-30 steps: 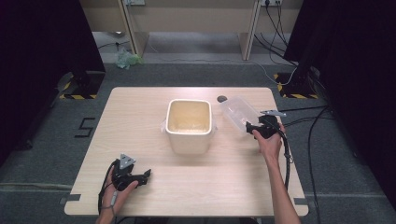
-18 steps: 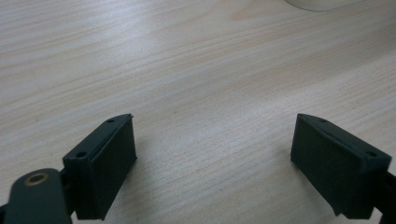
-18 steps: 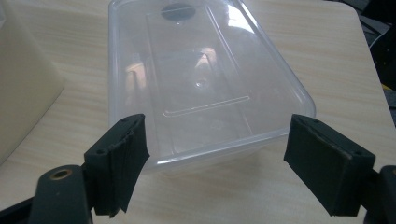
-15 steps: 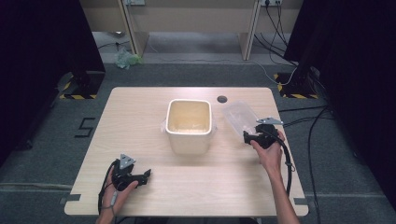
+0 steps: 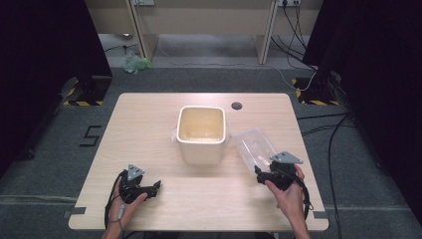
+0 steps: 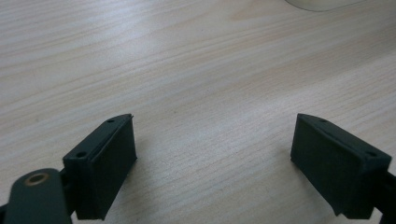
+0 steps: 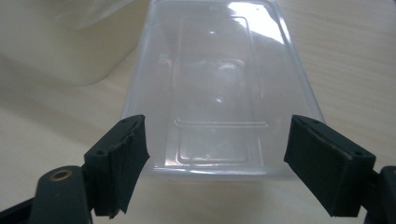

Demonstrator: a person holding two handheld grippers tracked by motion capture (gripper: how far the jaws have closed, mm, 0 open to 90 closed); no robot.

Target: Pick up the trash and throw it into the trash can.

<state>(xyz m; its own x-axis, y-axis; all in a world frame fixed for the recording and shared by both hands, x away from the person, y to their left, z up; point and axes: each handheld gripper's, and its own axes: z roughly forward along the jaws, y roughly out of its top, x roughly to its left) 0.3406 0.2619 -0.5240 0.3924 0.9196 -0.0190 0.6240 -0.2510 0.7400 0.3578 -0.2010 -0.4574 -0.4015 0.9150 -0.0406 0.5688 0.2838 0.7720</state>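
**Right jaws around a clear plastic box, left jaws spread over bare wood**

The right gripper (image 5: 259, 172) sits at about four o'clock on the tabletop (image 5: 149, 124). In the right gripper view its jaws stand wide, one at each side of the near end of a clear plastic box (image 7: 219, 88); whether the pads press its walls I cannot tell. The box lies tilted, just beside the cream tub (image 5: 201, 133) at the tabletop's centre, with open wood toward the three o'clock edge. The right hand (image 5: 288, 191) comes in from six o'clock, wrist straight. The left gripper (image 5: 149, 188), at seven o'clock, rests near the front edge, its jaws spread wide over bare wood and holding nothing, pointing toward three o'clock.
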